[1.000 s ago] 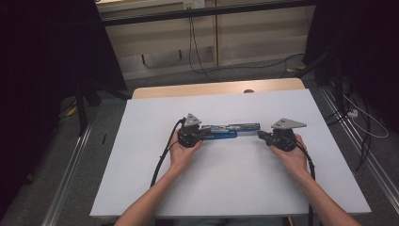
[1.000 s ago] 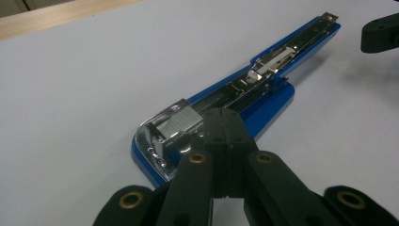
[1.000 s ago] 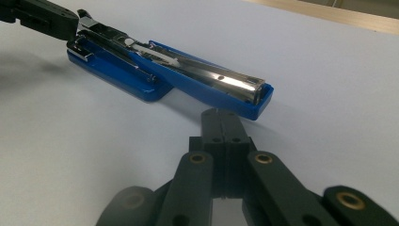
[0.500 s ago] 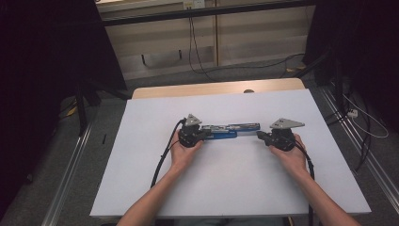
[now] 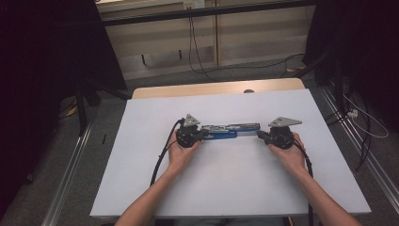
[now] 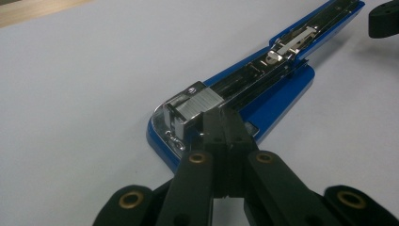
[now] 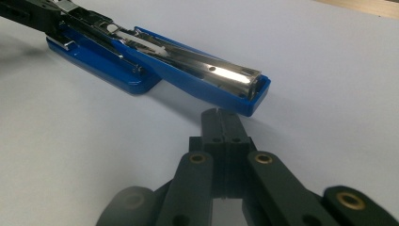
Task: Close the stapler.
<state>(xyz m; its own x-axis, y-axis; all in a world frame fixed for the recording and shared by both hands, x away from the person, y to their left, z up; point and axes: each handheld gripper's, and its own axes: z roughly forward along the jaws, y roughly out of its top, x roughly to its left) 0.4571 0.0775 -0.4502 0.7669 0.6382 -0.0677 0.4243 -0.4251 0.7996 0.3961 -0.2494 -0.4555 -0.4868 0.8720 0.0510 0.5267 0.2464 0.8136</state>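
**Stapler lies opened flat between two closed grippers**

A blue stapler (image 5: 225, 132) lies unfolded on the white table (image 5: 141, 188), near its middle. The left gripper (image 6: 225, 125) has its jaws pressed together, tips resting on the stapler's metal magazine at the base end. The right gripper (image 7: 221, 123) is also clenched, empty, its tips just beside the far end of the blue cover without gripping it.
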